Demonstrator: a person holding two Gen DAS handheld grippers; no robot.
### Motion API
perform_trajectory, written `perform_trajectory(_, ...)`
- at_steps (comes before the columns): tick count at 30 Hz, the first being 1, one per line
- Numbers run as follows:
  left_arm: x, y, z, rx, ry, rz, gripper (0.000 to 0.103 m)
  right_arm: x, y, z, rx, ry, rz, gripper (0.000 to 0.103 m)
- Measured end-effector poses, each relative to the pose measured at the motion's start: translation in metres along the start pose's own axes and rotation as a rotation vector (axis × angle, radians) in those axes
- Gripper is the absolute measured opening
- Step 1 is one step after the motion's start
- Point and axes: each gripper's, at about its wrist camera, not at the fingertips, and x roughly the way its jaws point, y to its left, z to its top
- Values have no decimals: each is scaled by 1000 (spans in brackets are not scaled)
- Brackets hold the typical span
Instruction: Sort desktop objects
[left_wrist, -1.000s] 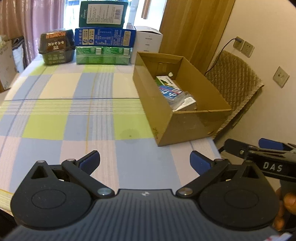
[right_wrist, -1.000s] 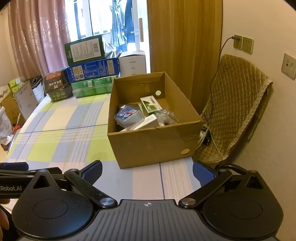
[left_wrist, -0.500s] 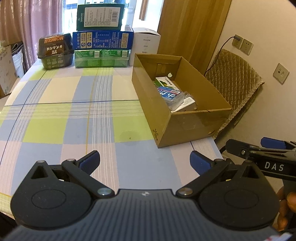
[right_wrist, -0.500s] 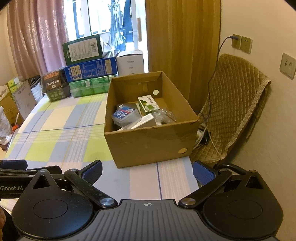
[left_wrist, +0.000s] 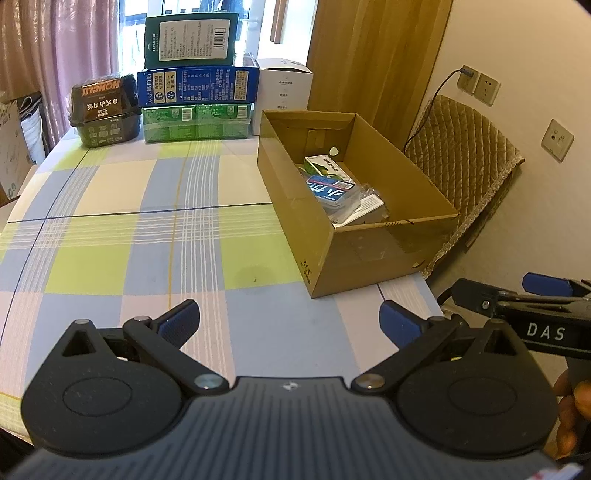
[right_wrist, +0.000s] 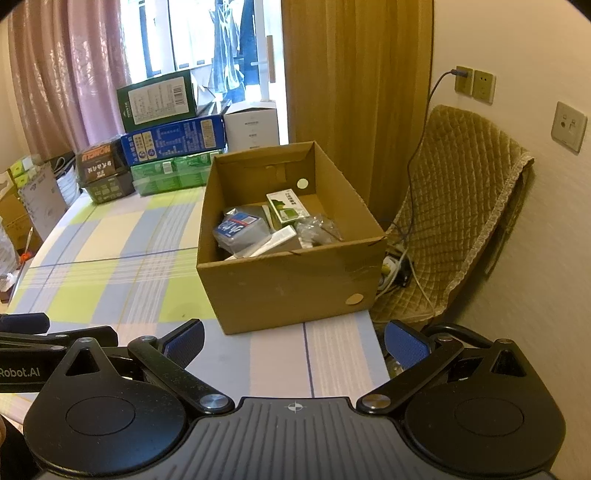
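An open cardboard box (left_wrist: 373, 254) (right_wrist: 295, 280) stands at the table's right edge. Inside lie a green-and-white carton (left_wrist: 327, 168) (right_wrist: 287, 205), a blue-labelled clear pack (left_wrist: 332, 190) (right_wrist: 242, 229), a white flat pack (right_wrist: 273, 242) and crinkled clear plastic (right_wrist: 317, 227). My left gripper (left_wrist: 290, 323) hovers open over the near tablecloth, well short of the box, with nothing between its blue pads (left_wrist: 181, 321). My right gripper (right_wrist: 293, 341) is open too, empty, in front of the box's near wall. Each gripper shows at the edge of the other's view.
The table wears a checked cloth (left_wrist: 129, 236) (right_wrist: 110, 258). Stacked cartons (left_wrist: 195, 85) (right_wrist: 170, 136), a dark tub (left_wrist: 105, 110) and a white box (left_wrist: 284, 85) line its far edge. A quilted chair (left_wrist: 465, 155) (right_wrist: 465, 206) with cables stands right of the table, by wall sockets.
Both grippers have drawn back and risen a little, so the box and far cartons look smaller and further off. Their jaws stay open. Nothing on the table has moved.
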Motion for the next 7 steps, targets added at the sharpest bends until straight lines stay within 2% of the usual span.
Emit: perform_trajectory(7, -3, 3, -3, -14, -22, -17, 102, 0, 0, -1, -2, 4, -1, 101)
